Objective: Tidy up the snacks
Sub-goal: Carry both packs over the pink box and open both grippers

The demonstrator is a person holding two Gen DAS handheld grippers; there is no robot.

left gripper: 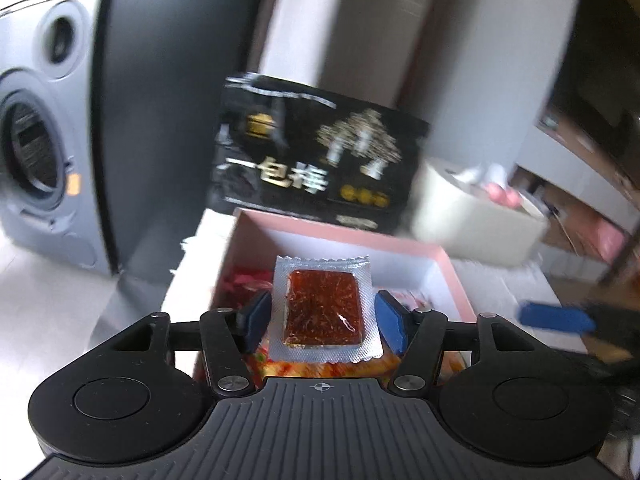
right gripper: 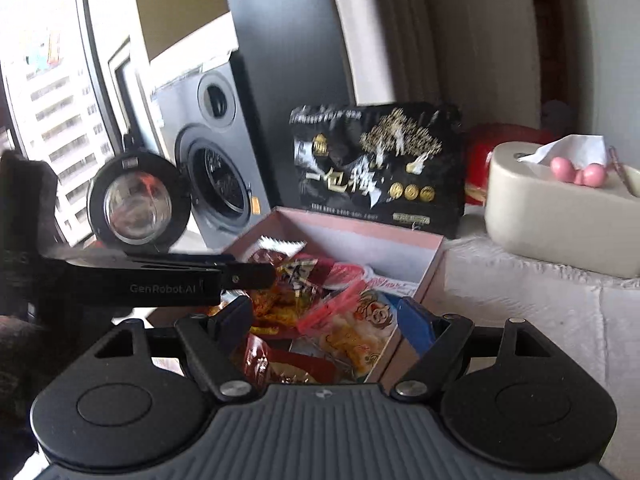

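Observation:
My left gripper (left gripper: 323, 322) is shut on a clear snack packet (left gripper: 324, 310) with a red-brown slab inside, held above the pink box (left gripper: 452, 276). The pink box (right gripper: 430, 268) holds several bright snack packets (right gripper: 320, 312). In the right wrist view the left gripper (right gripper: 256, 274) reaches in from the left over the box, and the packet's serrated edge (right gripper: 282, 245) shows just beyond it. My right gripper (right gripper: 324, 322) is open and empty, low over the box's near right corner; its blue pad also shows in the left wrist view (left gripper: 556, 322).
A large black snack bag (right gripper: 376, 172) stands behind the box. A cream tissue box (right gripper: 560, 208) with pink balls sits to the right on the white cloth-covered surface (right gripper: 520, 300). A red item (right gripper: 480, 168) stands behind. A grey washing machine (right gripper: 216, 168) is at the left.

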